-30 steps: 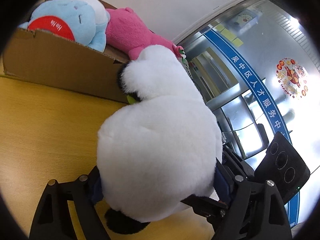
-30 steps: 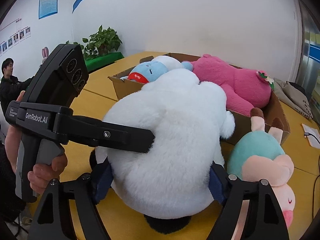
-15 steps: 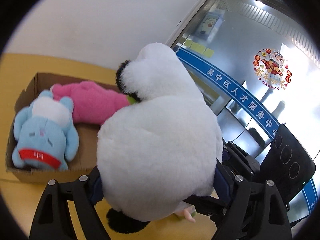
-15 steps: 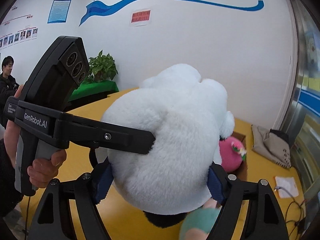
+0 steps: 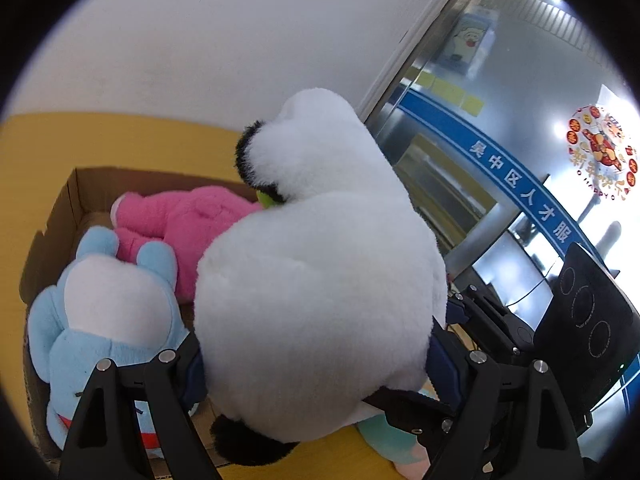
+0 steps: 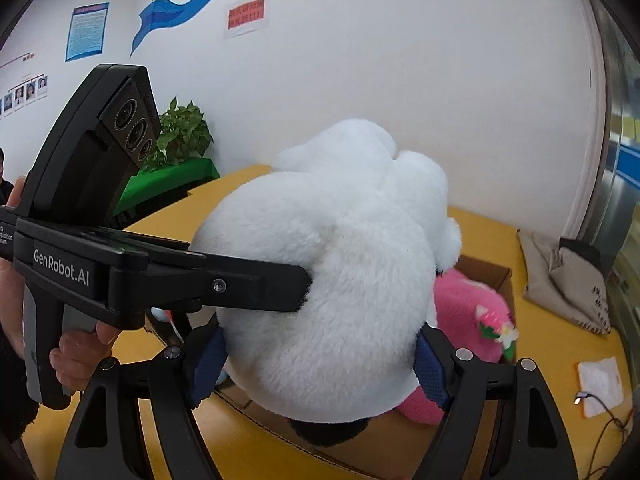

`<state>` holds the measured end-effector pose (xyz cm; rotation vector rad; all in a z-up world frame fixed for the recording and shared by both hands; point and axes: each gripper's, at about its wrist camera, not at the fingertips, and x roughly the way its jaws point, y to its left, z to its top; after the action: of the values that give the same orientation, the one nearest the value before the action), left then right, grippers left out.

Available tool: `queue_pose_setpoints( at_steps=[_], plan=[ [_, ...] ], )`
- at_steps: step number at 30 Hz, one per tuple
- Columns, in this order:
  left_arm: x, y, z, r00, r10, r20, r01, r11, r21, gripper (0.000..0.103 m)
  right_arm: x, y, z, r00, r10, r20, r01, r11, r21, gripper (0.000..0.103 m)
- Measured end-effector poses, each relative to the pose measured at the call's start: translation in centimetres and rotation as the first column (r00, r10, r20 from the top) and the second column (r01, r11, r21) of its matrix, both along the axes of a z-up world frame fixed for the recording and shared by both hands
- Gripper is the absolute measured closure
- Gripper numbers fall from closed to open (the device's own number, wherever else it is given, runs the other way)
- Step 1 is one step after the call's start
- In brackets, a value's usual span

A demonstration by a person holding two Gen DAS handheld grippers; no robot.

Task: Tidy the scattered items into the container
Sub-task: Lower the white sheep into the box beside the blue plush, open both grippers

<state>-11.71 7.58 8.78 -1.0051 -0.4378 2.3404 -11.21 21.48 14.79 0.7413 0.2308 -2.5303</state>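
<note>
Both grippers pinch the big white plush toy [image 5: 320, 280] between their blue pads: the left gripper [image 5: 316, 364] from one side, the right gripper [image 6: 320, 360] from the other. It hangs above the cardboard box [image 5: 60, 216], which sits toward 9 o'clock in the left view and holds a pink toy [image 5: 188, 220] and a blue toy [image 5: 100, 320]. The carrying step looks nearly done; next likely comes lowering it into the free space and spreading both grips.
</note>
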Motion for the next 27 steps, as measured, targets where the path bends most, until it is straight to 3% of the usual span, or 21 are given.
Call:
queue_pose_setpoints(
  at_steps=[5, 8, 15, 17, 23, 27],
  plan=[
    [-1.2, 0.4, -5.7, 0.991, 0.019, 0.134, -0.012, 0.998, -0.054, 0.017, -2.5, 0.1, -5.5, 0.978, -0.016, 0.21, 0.016, 1.0, 0.0, 0.017],
    [-0.4, 1.3, -6.6, 0.994, 0.031, 0.106, -0.017, 0.99, -0.138, 0.016, -3.1, 0.8, -6.9, 0.952, -0.028, 0.303, 0.032, 0.999, -0.007, 0.01],
    [0.8, 1.0, -6.1, 0.995, 0.057, 0.087, -0.045, 0.99, -0.131, 0.013, -0.6, 2.6, -3.7, 0.971, 0.011, 0.237, -0.026, 0.998, 0.063, 0.01],
    [1.2, 0.8, -5.7, 0.995, 0.065, 0.08, -0.054, 0.989, -0.14, 0.012, -0.7, 4.1, -2.7, 0.978, -0.013, 0.206, -0.001, 0.998, 0.068, 0.01],
    [2.8, -1.0, -3.5, 0.994, 0.109, 0.027, -0.106, 0.989, -0.107, 0.012, -4.2, 7.9, 0.8, 0.969, -0.145, 0.199, 0.169, 0.979, -0.111, 0.01],
    [4.0, -1.5, -2.3, 0.996, 0.083, -0.023, -0.085, 0.988, -0.126, 0.012, -7.9, 3.6, 0.3, 0.972, -0.112, 0.207, 0.138, 0.984, -0.116, 0.018]
  ],
)
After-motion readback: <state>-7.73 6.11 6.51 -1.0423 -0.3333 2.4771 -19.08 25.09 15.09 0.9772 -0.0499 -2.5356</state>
